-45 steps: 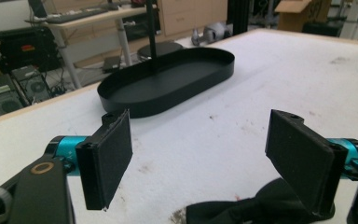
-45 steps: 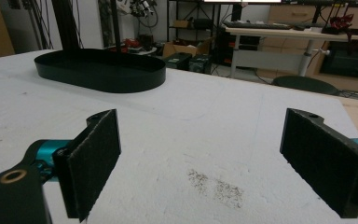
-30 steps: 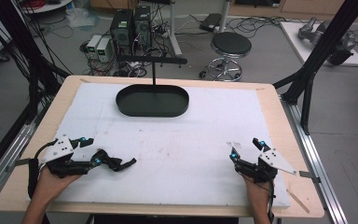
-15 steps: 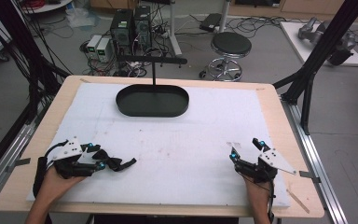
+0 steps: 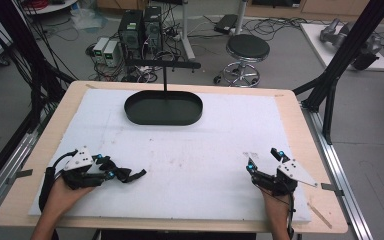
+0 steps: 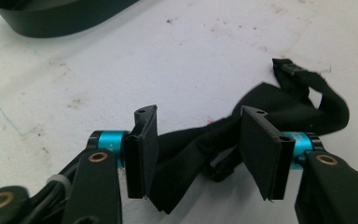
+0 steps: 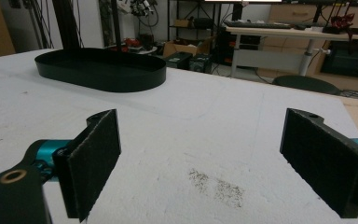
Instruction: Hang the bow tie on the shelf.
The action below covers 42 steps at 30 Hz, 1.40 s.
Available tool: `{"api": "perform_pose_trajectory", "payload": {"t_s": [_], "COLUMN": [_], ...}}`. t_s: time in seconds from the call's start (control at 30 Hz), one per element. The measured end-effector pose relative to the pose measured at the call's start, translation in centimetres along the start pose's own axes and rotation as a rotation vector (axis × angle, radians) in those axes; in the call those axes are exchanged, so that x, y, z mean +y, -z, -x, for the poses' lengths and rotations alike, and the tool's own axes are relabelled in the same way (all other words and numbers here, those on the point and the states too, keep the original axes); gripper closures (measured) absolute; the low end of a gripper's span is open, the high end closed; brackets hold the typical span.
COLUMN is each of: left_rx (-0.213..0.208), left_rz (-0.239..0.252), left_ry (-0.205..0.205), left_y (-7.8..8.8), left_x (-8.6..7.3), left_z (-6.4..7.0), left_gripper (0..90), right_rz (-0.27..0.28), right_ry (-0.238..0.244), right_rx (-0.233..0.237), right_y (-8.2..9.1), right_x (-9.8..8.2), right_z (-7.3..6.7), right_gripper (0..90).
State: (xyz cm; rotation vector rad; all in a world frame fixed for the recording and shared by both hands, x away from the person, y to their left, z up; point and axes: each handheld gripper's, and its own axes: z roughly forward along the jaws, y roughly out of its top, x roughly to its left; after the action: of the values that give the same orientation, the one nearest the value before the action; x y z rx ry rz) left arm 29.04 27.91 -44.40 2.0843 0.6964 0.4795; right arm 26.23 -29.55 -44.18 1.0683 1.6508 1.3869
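Observation:
A black fabric strap with a small buckle lies crumpled on the white board near the front left. My left gripper lies low on the board and reaches over it from the left. In the left gripper view the strap runs between the two pads of the left gripper. The jaws have just been closing around it, but a gap remains at one pad, so the left gripper is open. My right gripper rests at the front right; in the right gripper view it stands wide open over bare board.
A black oval tray sits at the far middle of the board, and a thin post with a crossbar rises from it. The tray's wall faces the right gripper. Past the table are a stool and computers on the floor.
The left gripper's jaws have narrowed around the strap. The left hand has shifted only slightly. The right gripper has not moved.

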Motion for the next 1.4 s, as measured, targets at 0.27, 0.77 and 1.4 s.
{"api": "perform_pose_trajectory", "payload": {"t_s": [0.27,0.77,1.4], "left_rx": [-0.025,-0.034,0.080], "left_rz": [-0.014,-0.050,0.149], "left_ry": [-0.005,-0.024,0.092], "left_y": [-0.2,-0.5,0.7], "left_x": [-0.2,-0.1,1.6], "left_z": [0.0,0.7,1.3], "left_gripper": [53.2,76.6,79.6], "right_rz": [0.000,0.000,-0.002], "right_ry": [0.000,0.001,0.000], "right_rx": [0.000,0.000,0.002], "right_y": [0.0,0.0,0.0], "right_x": [0.0,0.0,0.0], "right_z": [0.0,0.0,0.0], "right_gripper": [11.5,11.5,11.5]}}
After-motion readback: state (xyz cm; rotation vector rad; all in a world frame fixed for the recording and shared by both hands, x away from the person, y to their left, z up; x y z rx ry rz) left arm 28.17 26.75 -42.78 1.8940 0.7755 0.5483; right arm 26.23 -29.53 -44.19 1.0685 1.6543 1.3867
